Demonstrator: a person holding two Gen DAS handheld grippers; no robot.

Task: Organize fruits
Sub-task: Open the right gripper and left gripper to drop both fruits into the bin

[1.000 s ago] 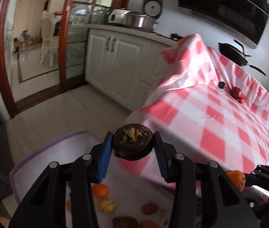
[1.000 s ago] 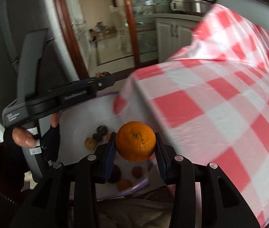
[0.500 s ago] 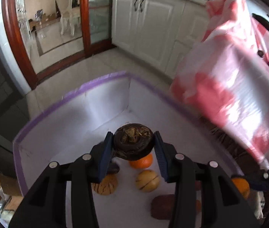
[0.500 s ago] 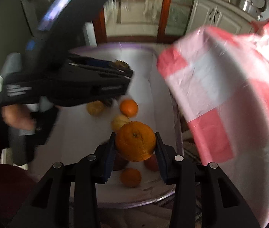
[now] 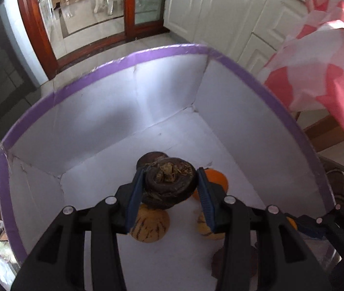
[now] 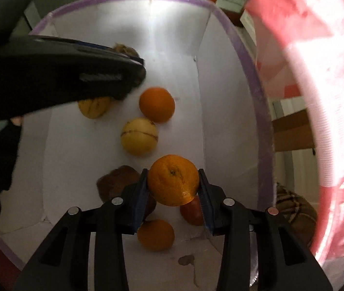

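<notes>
Drop-off step: left tool (image 5: 170,185) clamps a dark fruit (image 5: 169,184), right tool (image 6: 173,185) clamps an orange (image 6: 173,179), both above the purple-rimmed box (image 6: 254,77); next, each must open, releasing toward 12 o'clock floor space

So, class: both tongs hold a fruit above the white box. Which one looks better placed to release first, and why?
Probably the left tongs: their dark fruit hangs deeper in the box, near the fruit lying there. The right tongs hold their orange higher.
</notes>
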